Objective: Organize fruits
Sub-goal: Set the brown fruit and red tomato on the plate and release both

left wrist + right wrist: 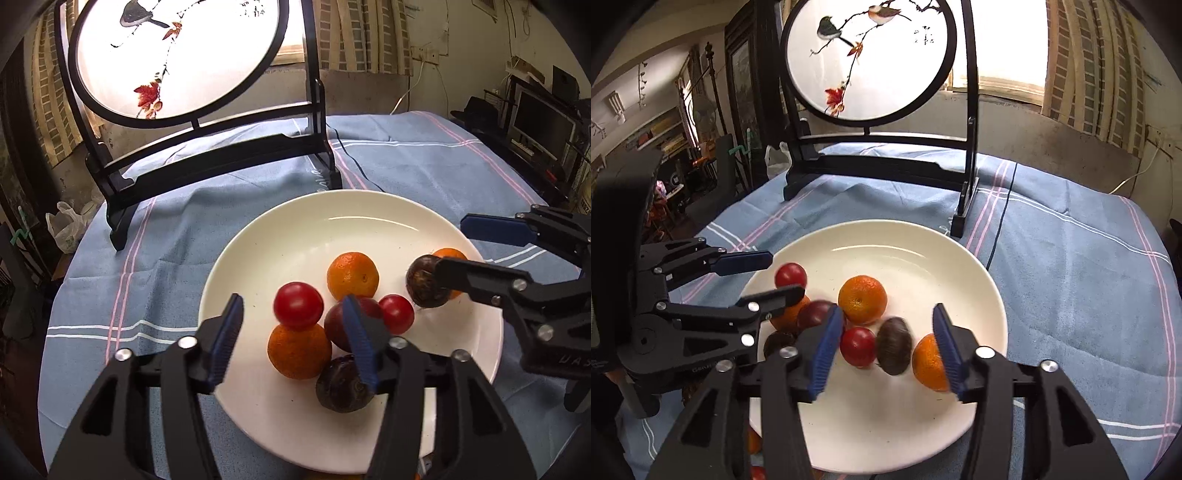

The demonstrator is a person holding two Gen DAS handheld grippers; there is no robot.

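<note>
A white plate (369, 229) on the blue cloth holds three oranges, two red tomatoes and three dark purple fruits. My left gripper (291, 339) is open above a tomato (298, 305) and an orange (298, 350). My right gripper (884, 349) is open over the plate (923, 258); a blurred dark fruit (894, 345) lies between its fingers, with a tomato (857, 346) and an orange (928, 363) beside it. In the left wrist view the right gripper (448, 249) stands next to that dark fruit (424, 282). The left gripper shows in the right wrist view (768, 275).
A black-framed round painted screen (177, 59) stands on the cloth behind the plate, also in the right wrist view (871, 59). A dark cable (354, 158) runs across the cloth. More fruit (755, 443) shows below the plate's near edge. Room clutter surrounds the table.
</note>
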